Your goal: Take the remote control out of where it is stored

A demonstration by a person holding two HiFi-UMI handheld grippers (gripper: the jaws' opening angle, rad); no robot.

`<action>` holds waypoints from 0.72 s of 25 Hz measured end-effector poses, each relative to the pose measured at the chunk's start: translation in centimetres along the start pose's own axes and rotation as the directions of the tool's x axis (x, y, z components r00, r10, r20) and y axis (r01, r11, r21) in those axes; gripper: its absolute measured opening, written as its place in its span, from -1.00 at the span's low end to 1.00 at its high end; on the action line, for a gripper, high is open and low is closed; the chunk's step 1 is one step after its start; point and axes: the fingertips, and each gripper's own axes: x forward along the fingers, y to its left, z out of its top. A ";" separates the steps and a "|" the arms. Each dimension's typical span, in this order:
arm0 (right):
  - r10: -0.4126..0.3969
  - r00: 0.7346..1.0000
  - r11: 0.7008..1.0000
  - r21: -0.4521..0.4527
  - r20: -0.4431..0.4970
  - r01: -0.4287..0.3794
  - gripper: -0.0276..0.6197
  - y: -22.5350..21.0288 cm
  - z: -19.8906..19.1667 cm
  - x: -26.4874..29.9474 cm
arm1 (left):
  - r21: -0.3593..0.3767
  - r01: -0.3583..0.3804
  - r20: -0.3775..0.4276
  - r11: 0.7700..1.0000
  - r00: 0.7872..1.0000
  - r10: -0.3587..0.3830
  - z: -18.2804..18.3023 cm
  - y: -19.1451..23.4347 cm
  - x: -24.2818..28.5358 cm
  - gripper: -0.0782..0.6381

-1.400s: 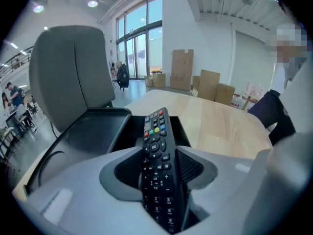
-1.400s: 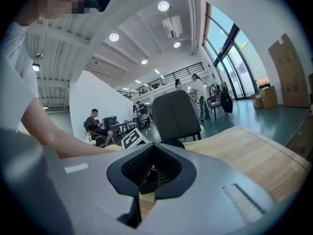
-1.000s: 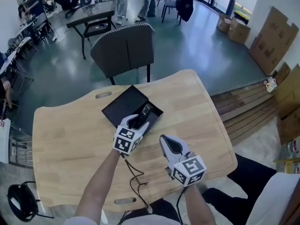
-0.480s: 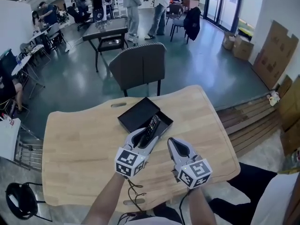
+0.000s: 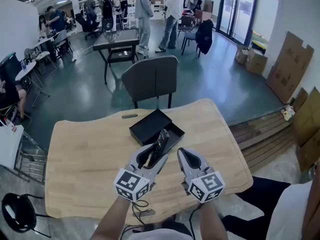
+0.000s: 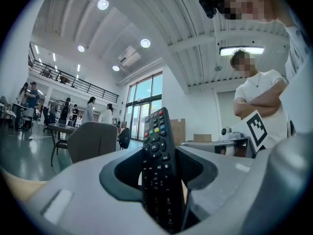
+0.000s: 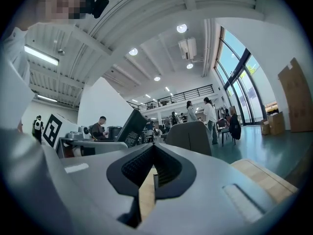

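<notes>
Remote control [image 6: 157, 165] sat clamped upright in left gripper [image 5: 150, 157], clear of open black box [image 5: 149, 126], above table [image 5: 80, 154]. Right gripper [image 5: 185, 156] pinched together, empty. Risk: grip only on lower end; tilt might let it slide, drop.

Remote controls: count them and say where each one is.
1. The remote control is clamped in the left gripper, above the table, near the open black box. The right gripper is empty. The remote hides part of the box's inside.
</notes>
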 end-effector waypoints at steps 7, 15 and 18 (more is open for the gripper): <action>-0.003 1.000 1.000 -0.017 0.017 0.003 -0.83 0.6 1.1 -0.1 | 0.005 0.001 0.028 1.000 1.000 -0.001 1.1 -0.3 -1.0 -0.20; -0.003 1.000 1.000 -0.031 0.017 0.004 -0.83 0.7 2.0 0.2 | 0.022 -0.009 0.032 1.000 0.999 0.008 1.9 -0.3 -0.9 -0.20; -0.003 1.000 0.999 -0.033 0.020 0.004 -0.83 0.8 2.2 0.3 | 0.023 -0.008 0.036 1.000 0.999 0.007 2.0 -0.4 -0.9 -0.20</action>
